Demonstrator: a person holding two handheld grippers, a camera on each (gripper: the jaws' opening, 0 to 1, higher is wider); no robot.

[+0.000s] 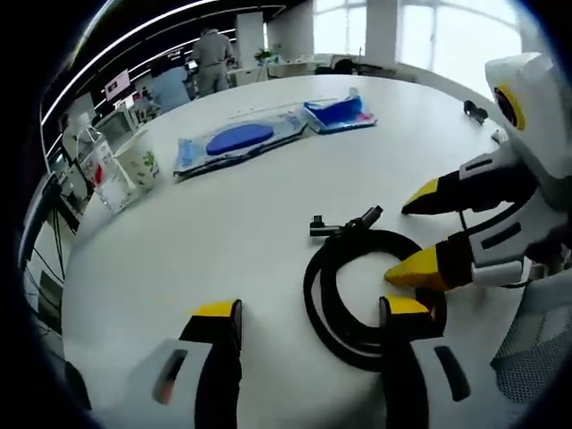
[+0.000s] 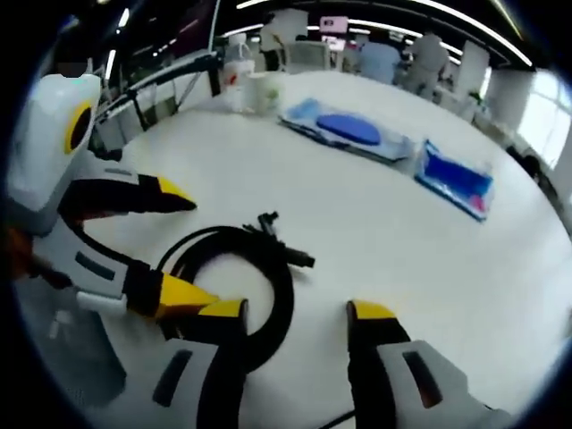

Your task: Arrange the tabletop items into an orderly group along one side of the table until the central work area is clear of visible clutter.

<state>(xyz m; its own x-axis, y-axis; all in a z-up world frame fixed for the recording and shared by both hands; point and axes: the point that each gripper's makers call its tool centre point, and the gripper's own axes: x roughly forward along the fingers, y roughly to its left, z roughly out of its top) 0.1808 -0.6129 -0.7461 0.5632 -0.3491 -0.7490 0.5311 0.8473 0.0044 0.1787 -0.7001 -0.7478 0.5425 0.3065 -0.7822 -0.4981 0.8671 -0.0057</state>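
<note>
Coiled black cable (image 1: 362, 295) lies on the white table (image 1: 223, 232), near edge, right in front of me. Both claws spread wide, gripping nothing: left gripper (image 1: 313, 317) straddles the coil's near arc, one jaw inside the loop; right gripper (image 2: 297, 315) has its left jaw over the coil rim. Cable looks light, floppy, rubbery, so it'll prob sag and uncoil if I pinch one strand. Best hold, imo: across the bundled strands, away from the plug ends (image 1: 344, 223). No readable writing on the blue packets (image 1: 239, 141); bottle (image 1: 98, 170) label too blurred.

Cable coil blocking near edge, mid-table open
Black cable coil (image 1: 357, 286) lying between both grippers; blue packets (image 1: 268, 134) sitting far side.
</note>
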